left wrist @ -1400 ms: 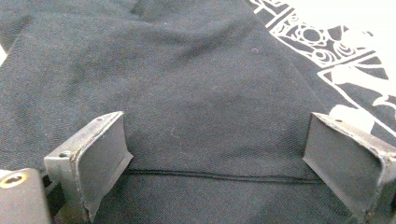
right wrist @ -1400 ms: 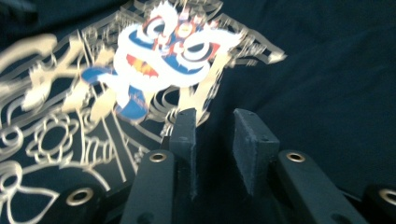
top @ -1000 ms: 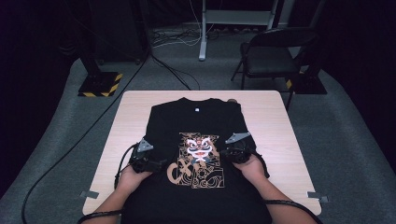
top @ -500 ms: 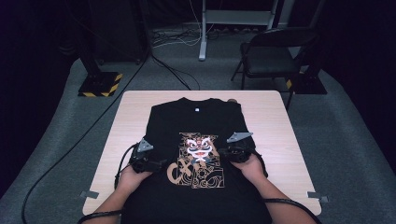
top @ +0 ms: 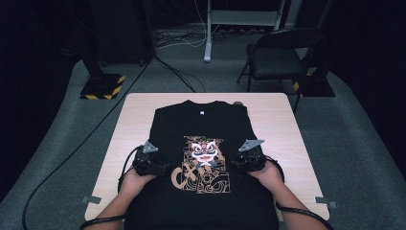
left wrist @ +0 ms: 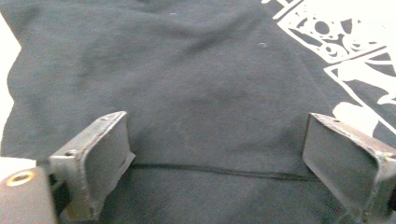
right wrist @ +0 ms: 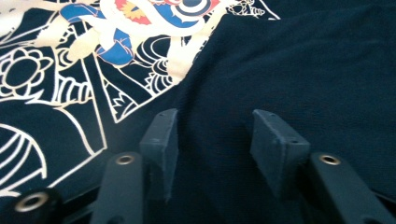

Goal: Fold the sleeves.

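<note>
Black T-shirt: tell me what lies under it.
The black T-shirt lies spread on a light wooden table, whose bare top shows around it. Whatever else might be beneath the cloth is covered and cannot be seen.

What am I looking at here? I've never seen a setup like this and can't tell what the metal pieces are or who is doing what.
A person sits at a wooden table and holds a hand-held claw in each hand. The high view looks down from above; the other two pictures come from cameras riding on each claw, looking along its two jaws. A black T-shirt with a printed lion-mask design lies flat on the table. The left claw stands wide open over plain fabric. The right claw has just been opening beside the print; its jaws stand apart above the cloth, and neither claw holds anything.
</note>
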Demonstrator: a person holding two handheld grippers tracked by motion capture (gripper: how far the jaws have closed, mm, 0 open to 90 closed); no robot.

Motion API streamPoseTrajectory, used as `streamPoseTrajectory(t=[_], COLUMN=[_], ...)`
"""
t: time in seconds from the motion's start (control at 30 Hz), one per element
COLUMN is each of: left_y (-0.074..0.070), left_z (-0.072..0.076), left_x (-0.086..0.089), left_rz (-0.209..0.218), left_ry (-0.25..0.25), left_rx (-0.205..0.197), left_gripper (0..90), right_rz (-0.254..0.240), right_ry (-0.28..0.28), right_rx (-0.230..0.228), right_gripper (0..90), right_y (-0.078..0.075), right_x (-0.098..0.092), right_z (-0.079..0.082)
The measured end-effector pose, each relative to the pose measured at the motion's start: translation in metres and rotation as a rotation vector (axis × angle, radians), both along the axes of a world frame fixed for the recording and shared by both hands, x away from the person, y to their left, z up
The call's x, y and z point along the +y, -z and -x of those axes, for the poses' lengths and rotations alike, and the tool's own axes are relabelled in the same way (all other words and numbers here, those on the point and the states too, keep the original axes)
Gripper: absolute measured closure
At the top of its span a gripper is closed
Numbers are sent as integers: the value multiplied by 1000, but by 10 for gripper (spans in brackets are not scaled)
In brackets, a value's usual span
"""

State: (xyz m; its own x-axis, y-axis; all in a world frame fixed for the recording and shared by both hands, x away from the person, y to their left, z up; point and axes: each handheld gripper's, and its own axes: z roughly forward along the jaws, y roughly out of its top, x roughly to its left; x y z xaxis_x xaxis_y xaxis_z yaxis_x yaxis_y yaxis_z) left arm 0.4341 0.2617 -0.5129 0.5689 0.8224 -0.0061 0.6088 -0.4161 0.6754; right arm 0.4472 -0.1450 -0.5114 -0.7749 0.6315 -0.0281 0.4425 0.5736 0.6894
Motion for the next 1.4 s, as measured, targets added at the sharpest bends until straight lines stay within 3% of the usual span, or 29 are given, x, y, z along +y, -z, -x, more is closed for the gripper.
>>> streamPoseTrajectory(t=[0.13,0.3,0.5,0.57,0.6,0.67,0.73,0.8,0.9,1.0,1.13,1.33,1.4], left_y=[-6,-8,-2,2,5,7,7,8,10,11,12,13,13], left_z=[-2,-7,-15,-17,-18,-20,-19,-18,-18,-17,-16,-15,-15], left_x=[3,6,0,-3,-4,-2,-1,0,1,2,2,3,3], left_rz=[-5,24,19,-2,-13,4,9,18,31,36,44,49,50], left_ry=[-13,-26,-6,8,14,15,16,18,26,26,26,29,27], left_rx=[-40,-61,-41,-22,-17,-14,-17,-27,-38,-45,-54,-62,-64], left_gripper=[93,92,93,91,88,79,77,75,72,71,68,67,67], right_rz=[-7,-23,2,51,39,26,-1,-28,-57,-53,-23,-64,-91], right_ry=[-2,-60,-108,-127,-139,-128,-93,-46,76,135,144,156,163], right_rx=[2,-8,40,51,38,54,38,17,-10,-19,-13,34,5], right_gripper=[468,458,456,448,448,452,453,452,449,449,440,449,446], right_y=[-1,-11,-11,-7,-4,-5,-9,-12,-13,-7,0,-3,-7], right_x=[1,-6,-18,-19,-20,-23,-28,-36,-50,-57,-57,-59,-59], right_z=[2,13,20,22,23,22,20,17,11,4,-1,-3,-2])
